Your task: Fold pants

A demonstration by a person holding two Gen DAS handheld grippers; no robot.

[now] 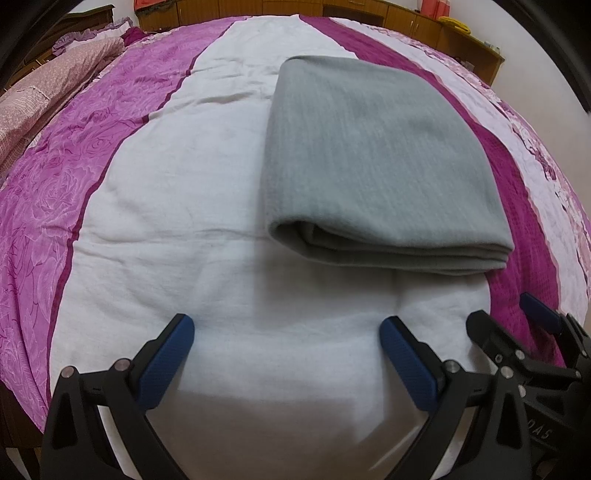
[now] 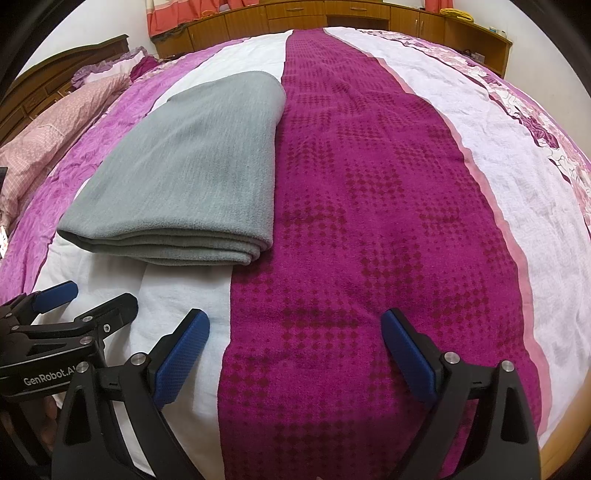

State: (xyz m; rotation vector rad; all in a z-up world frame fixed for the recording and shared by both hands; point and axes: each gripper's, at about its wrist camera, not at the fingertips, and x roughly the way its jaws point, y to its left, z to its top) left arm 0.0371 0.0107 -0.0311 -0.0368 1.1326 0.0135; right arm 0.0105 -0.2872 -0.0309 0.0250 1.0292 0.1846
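Note:
The grey pants (image 1: pixel 373 162) lie folded into a thick flat rectangle on the bed, layered edges facing me; they also show in the right wrist view (image 2: pixel 184 173). My left gripper (image 1: pixel 286 328) is open and empty, held over the white stripe a short way in front of the pants. My right gripper (image 2: pixel 295 325) is open and empty over the magenta stripe, to the right of the pants. Each gripper shows in the other's view: the right one at the lower right of the left wrist view (image 1: pixel 509 317), the left one at the lower left of the right wrist view (image 2: pixel 85 299).
The bed cover has a white stripe (image 1: pixel 177 206), a dark magenta stripe (image 2: pixel 369 206) and pink floral bands (image 1: pixel 48 192). Pink pillows (image 2: pixel 44 136) lie at the far left. Wooden cabinets (image 2: pixel 332 14) line the wall behind the bed.

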